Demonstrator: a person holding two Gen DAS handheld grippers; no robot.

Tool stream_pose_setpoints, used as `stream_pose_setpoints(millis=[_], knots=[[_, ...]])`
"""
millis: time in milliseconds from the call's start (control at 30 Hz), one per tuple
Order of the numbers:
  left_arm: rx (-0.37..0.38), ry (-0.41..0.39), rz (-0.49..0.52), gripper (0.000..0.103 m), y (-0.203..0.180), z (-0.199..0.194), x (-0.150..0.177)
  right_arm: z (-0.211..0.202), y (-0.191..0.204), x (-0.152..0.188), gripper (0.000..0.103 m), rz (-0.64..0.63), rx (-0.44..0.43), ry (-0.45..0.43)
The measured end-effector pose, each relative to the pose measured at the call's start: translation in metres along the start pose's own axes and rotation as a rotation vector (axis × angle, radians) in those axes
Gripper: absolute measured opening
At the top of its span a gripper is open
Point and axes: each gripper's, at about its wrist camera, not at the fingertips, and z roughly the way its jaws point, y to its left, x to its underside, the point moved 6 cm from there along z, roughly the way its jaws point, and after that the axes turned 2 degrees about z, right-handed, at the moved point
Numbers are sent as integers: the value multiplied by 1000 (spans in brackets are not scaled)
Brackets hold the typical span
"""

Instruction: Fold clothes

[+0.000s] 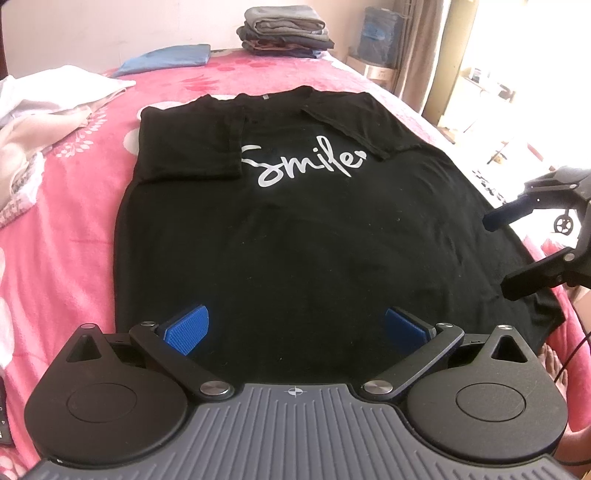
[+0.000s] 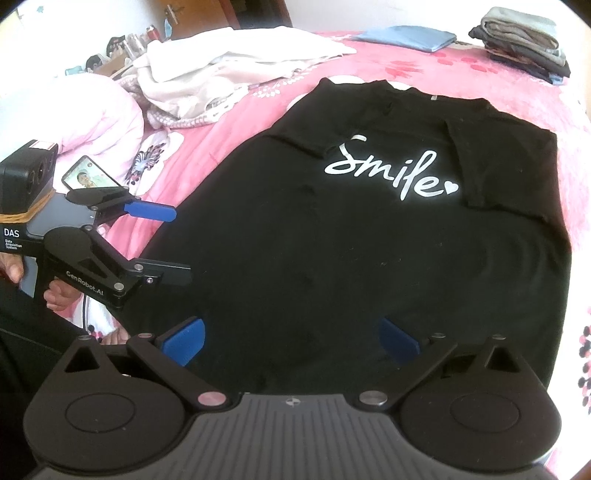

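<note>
Left wrist view: the left gripper (image 1: 295, 332) sits at 6 o'clock with its blue pads (image 1: 186, 332) spread wide apart and nothing between them, above the hem of the black T-shirt (image 1: 295, 229). The T-shirt lies flat, front up, on the pink bedspread (image 1: 66, 229), filling the centre of the frame. Both sleeves are folded inward over the chest, and the white "Smile" lettering (image 1: 303, 162) shows between them. The right gripper (image 1: 517, 254) enters at 3 o'clock, its fingers apart and holding nothing, over the shirt's side edge. A stack of folded clothes (image 1: 284, 33) stands at 12 o'clock at the far end of the bed. A folded blue garment (image 1: 166, 59) lies at 11 o'clock, and a loose pile of white clothing (image 1: 48, 107) lies at 10 o'clock.

Right wrist view: the right gripper (image 2: 291, 338) sits at 6 o'clock, pads wide apart and empty, above the lower part of the T-shirt (image 2: 369, 258). The left gripper (image 2: 173, 243) appears at 9 o'clock, held by a hand (image 2: 59, 295), fingers separated, at the shirt's side edge. The "Smile" lettering (image 2: 391, 170) reads upright near centre. The stack of folded clothes (image 2: 524, 40) is at 1 o'clock, the blue garment (image 2: 406, 37) at 12 o'clock, and the white clothing (image 2: 229, 70) at 11 o'clock on the bedspread (image 2: 480, 77).
</note>
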Motion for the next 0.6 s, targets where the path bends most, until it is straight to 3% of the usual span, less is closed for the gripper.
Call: stream_pose_setpoints(millis=[300,600], knots=[[-3,28,-8,103,3,3,3,5,2,4,103,14,-24,36],[-177,177,-45,103,14,26,-1,16,-6,5,103,29,77,71]])
